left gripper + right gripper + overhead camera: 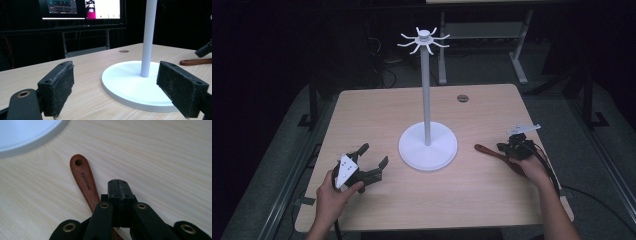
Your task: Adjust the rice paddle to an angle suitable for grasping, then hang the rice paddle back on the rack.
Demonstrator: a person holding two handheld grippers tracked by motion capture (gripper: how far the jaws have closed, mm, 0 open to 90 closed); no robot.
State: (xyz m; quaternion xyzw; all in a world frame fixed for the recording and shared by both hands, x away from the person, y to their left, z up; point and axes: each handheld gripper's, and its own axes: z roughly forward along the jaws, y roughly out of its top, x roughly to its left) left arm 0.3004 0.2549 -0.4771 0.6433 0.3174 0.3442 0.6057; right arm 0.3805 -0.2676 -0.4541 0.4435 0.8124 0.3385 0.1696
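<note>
A white stand, with a round base (pixel 428 146), a thin pole and a crown of hooks (pixel 424 40), is at the table's middle. A dark wooden utensil handle (pixel 487 150) with a hole at its end (pixel 83 177) lies right of the base and points toward it. My right gripper (pixel 507 146) hovers over that handle with its jaws shut (pixel 117 185). Nothing shows between the pads, and the handle runs beneath the gripper's body. My left gripper (pixel 374 155) rests open at the front left and faces the base (pixel 115 87). Nothing is between its pads (pixel 60 87).
The light wood table (pixel 377 110) has a round cable hole (pixel 462 98) at the back right. Beyond the far edge are a dark floor and desk legs (pixel 519 60). Lit monitors (pixel 80 8) stand behind in the left gripper view.
</note>
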